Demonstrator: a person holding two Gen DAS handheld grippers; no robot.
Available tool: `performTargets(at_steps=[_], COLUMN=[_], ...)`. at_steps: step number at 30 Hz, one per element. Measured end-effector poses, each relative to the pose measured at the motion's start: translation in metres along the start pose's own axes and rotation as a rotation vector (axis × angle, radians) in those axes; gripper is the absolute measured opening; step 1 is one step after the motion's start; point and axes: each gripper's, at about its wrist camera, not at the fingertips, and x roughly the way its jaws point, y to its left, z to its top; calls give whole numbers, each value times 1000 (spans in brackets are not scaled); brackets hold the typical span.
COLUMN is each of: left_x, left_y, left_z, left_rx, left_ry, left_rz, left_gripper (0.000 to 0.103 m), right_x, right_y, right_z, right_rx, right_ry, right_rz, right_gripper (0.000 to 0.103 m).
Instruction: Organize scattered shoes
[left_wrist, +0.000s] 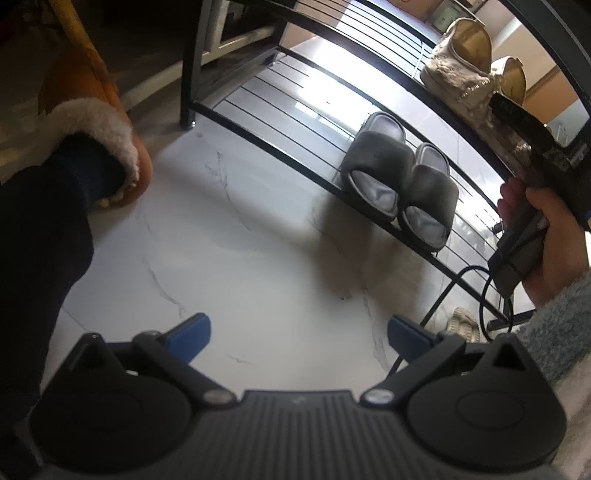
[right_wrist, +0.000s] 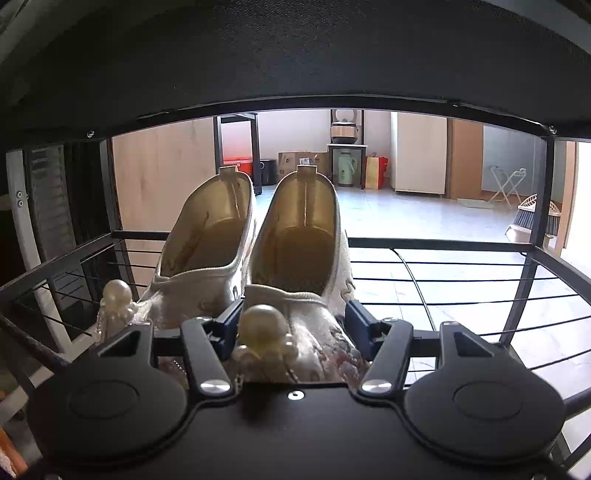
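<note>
Up on the rack's (right_wrist: 436, 244) upper shelf, the right hand-held gripper (right_wrist: 293, 326) straddles the toe of a white shoe (right_wrist: 299, 258), fingers beside it; whether they pinch it I cannot tell. Its mate (right_wrist: 207, 243) sits just beside. Grey slippers (left_wrist: 400, 184) rest on the lower shelf. The left hand-held gripper (left_wrist: 297, 338) hangs wide over the floor (left_wrist: 240, 240), holding nothing.

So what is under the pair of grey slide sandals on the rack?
The grey rubber slide sandals rest on the black wire rack's lowest shelf; white marble floor shows below. The bars directly beneath them are covered.
</note>
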Motion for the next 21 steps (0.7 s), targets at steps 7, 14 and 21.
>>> performTargets(at_steps=[7, 14, 21], left_x=[0, -1, -5], left_y=[-2, -19, -31], left_z=[2, -6, -17], left_rx=[44, 184, 284], left_ry=[-61, -193, -324], left_rz=[40, 103, 109], left_gripper=[102, 102, 102], right_x=[-52, -132, -217], right_y=[-15, -17, -18], right_z=[-4, -50, -100], right_rx=[65, 61, 60], right_ry=[-48, -39, -28], right_rz=[-7, 8, 28], right_gripper=[101, 103, 103])
